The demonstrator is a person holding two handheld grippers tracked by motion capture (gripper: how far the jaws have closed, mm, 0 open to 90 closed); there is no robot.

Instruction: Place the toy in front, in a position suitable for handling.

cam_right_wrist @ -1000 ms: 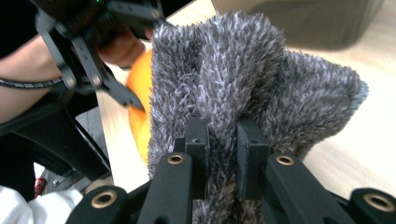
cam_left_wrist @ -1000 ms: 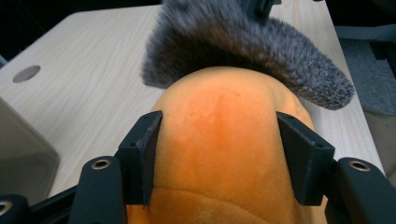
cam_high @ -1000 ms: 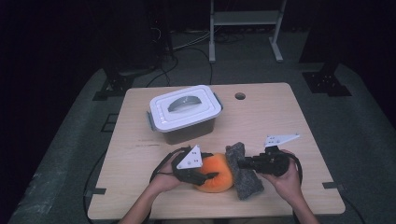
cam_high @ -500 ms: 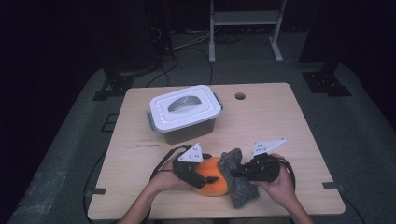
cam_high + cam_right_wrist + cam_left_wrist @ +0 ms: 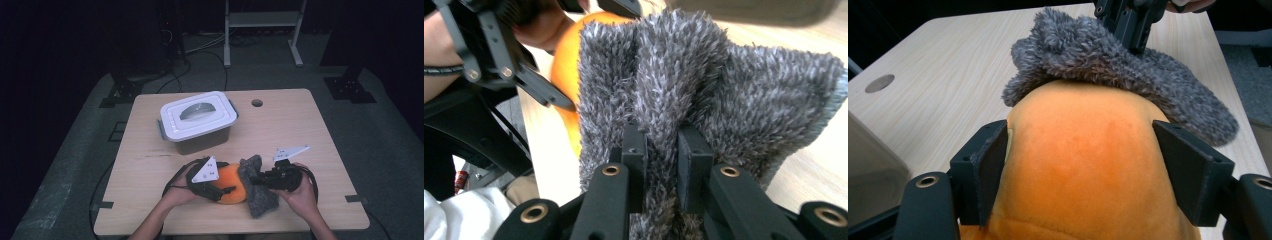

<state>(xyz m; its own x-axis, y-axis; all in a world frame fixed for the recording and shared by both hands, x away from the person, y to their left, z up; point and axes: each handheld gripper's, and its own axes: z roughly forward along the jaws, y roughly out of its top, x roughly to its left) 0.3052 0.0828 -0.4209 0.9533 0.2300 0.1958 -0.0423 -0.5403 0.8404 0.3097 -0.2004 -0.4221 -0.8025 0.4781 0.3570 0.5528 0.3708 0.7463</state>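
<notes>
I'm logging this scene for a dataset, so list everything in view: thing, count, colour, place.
Table: one, light wood, centre.
Storage box: one, white lid with grey handle, lid on, table's far left.
Plush ball: one, orange, near edge, between the left gripper's jaws.
Fuzzy cloth: one, grey, draped against the ball, pinched by the right gripper.
Metal stand: one, white, on the floor beyond the table.
Left gripper: one, black, shut on the ball.
Right gripper: one, black, shut on the cloth.
Hands: two, near edge.

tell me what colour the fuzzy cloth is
Grey; the fuzzy cloth shows best in the right gripper view.
</notes>
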